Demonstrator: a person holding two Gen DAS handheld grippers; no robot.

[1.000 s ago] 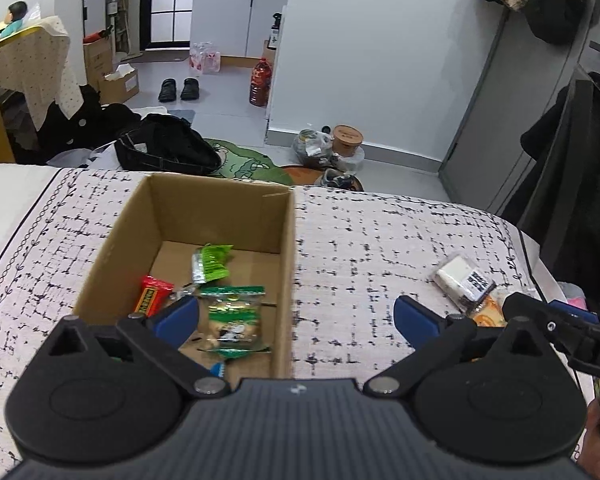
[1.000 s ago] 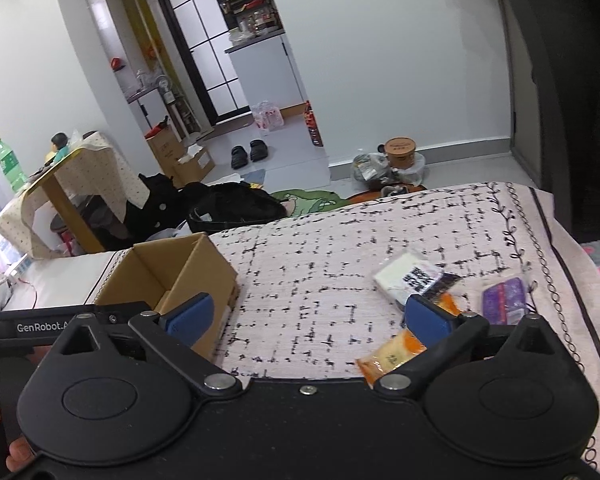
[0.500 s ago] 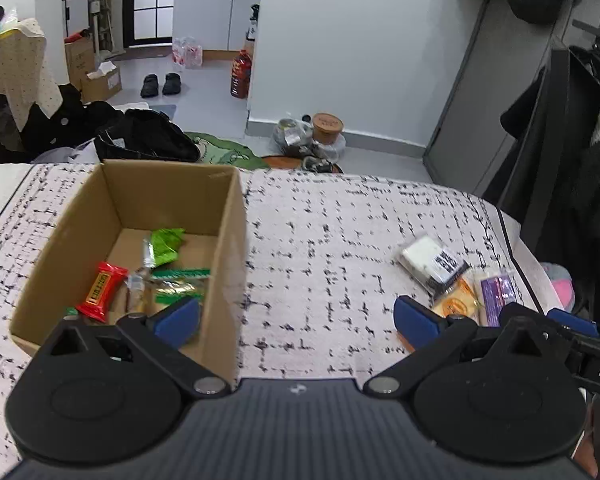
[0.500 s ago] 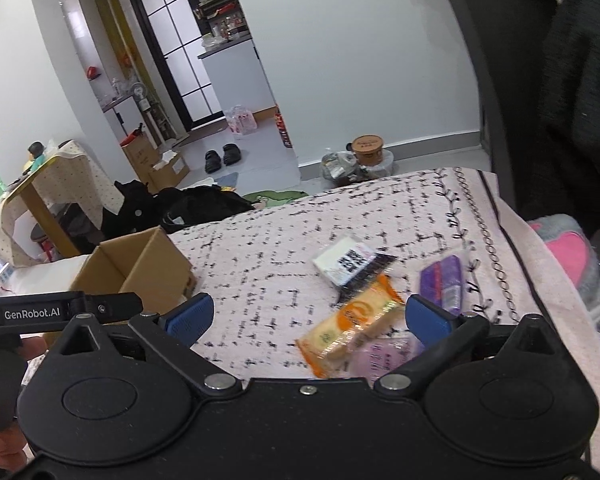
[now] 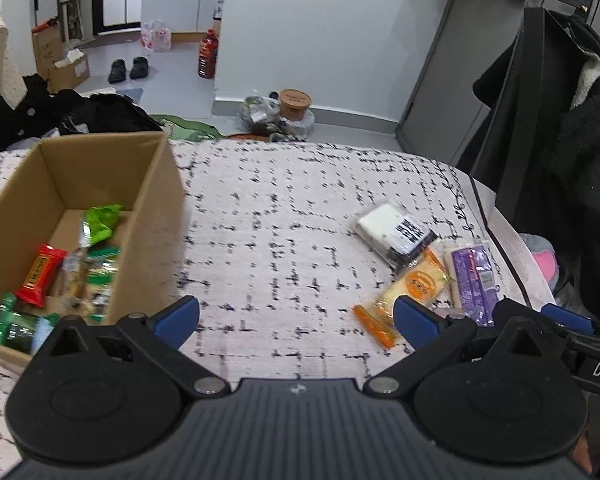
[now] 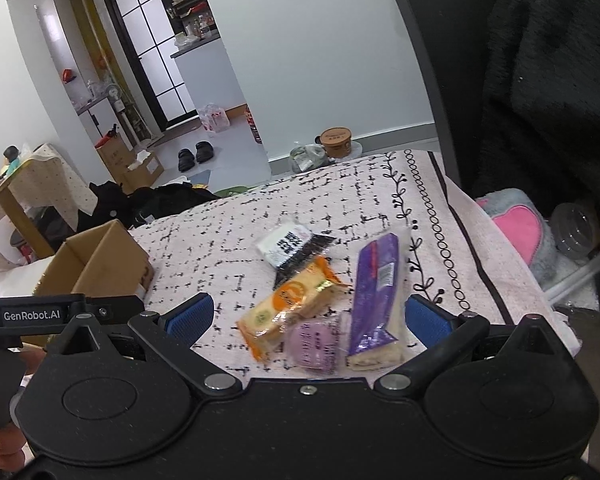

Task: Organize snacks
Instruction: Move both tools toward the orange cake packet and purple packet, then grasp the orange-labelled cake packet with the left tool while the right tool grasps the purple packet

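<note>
Item, cloth-covered table (image 5: 284, 216): cardboard box (image 5: 156, 216) at my left, already holding several packets, and four loose snacks well apart from it at my right — white pack (image 6: 286, 245), purple bar (image 6: 374, 292), orange pack (image 6: 288, 312), round purple pack (image 6: 316, 346). Item, right gripper (image 6: 309, 315): spread wide and empty, with the cluster between its fingers. Item, left gripper (image 5: 296, 318): spread and empty. I judge the nearest pack the best first pick, squeezed across its narrow width so its neighbours stay put.

Cardboard box (image 5: 156, 216) cut off left, round purple snack (image 6: 316, 344) partly hidden
</note>
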